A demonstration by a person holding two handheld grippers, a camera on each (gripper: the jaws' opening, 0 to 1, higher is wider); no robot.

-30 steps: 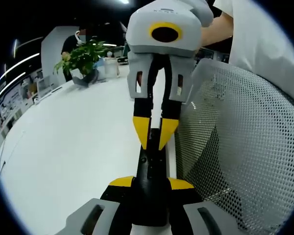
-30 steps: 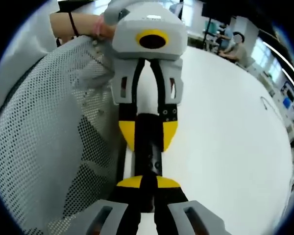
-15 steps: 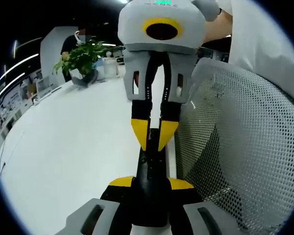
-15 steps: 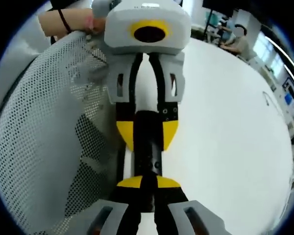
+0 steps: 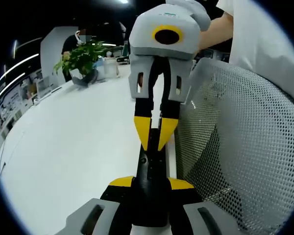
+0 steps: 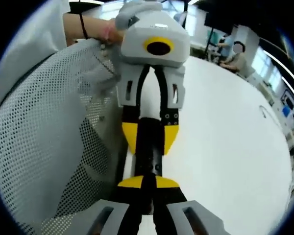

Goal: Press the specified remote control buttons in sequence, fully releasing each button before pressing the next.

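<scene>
- Left gripper (image 5: 151,183): in the left gripper view its yellow-padded jaws rise from the bottom edge and are clamped on either side of the near end of the remote control (image 5: 149,164). Judged purpose: it acts as a fixed holder, so that the remote does not slide when a button is pushed.
- Remote control: a slim black bar held along the line of both grippers, just above the edge of the white table (image 5: 78,147). Whether it rests on the table cannot be told. Its button face is too dark for individual keys to be read.
- Right gripper (image 5: 154,142): it faces the left one head-on. Its jaws are closed together with nothing between them, and the paired yellow tips form one blunt point at the remote's far part. Judged purpose: the closed tips serve as a single pressing finger. Whether they bear on a key or have just lifted clear cannot be told.
- Mesh chair back (image 5: 235,147): white perforated fabric just beside the remote. Its closeness suggests that the person works at the table's edge.
- Forearm (image 6: 83,27): it reaches over the mesh with a dark band at the wrist, steering the left gripper from behind.
- Potted plant (image 5: 82,58): it stands at the table's far side, well apart from the work.
</scene>
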